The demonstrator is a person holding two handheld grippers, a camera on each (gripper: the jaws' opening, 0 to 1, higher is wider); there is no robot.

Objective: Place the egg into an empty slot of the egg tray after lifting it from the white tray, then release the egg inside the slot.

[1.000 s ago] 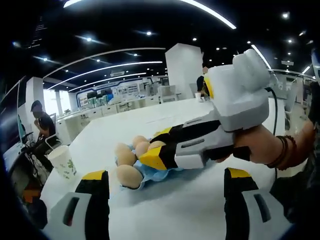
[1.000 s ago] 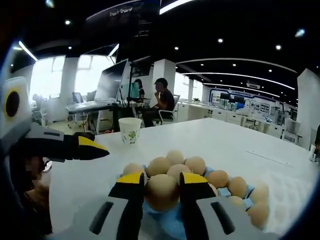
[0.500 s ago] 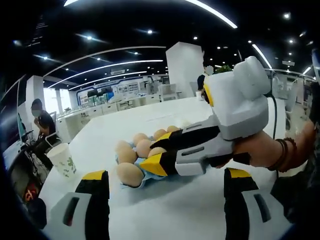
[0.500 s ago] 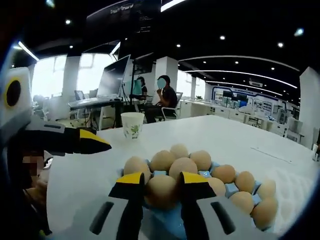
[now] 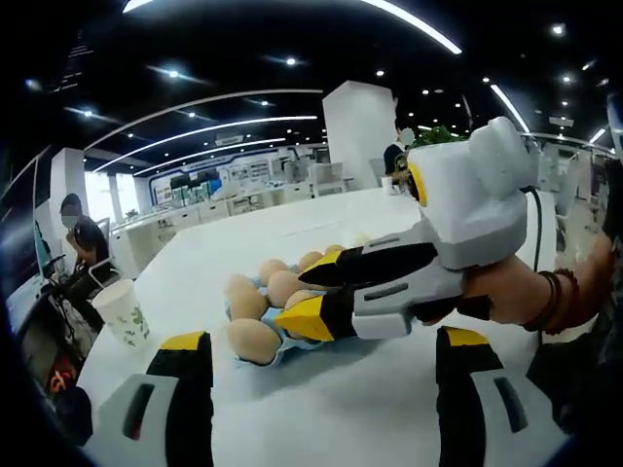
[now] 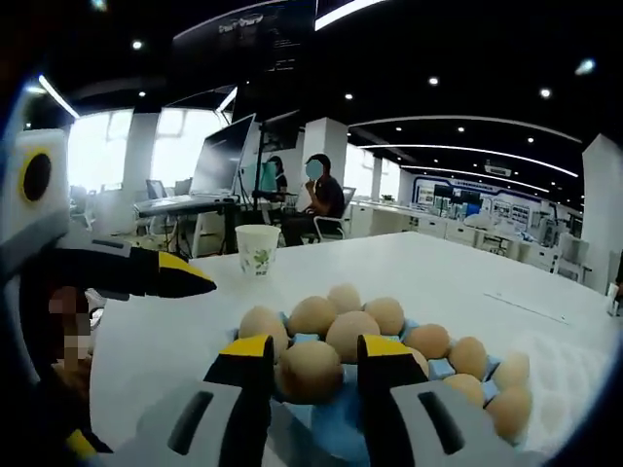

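here the right hand-held gripper [image 6: 310, 370] reaches level over the egg tray [image 6: 336, 428], jaws parted beside an egg [image 6: 310, 370].

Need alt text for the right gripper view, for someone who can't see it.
The right hand-held gripper, black with yellow tips, has its jaws around a brown egg over a light blue egg tray full of brown eggs on a white table. The left hand-held gripper enters from the left; a white paper cup stands behind.
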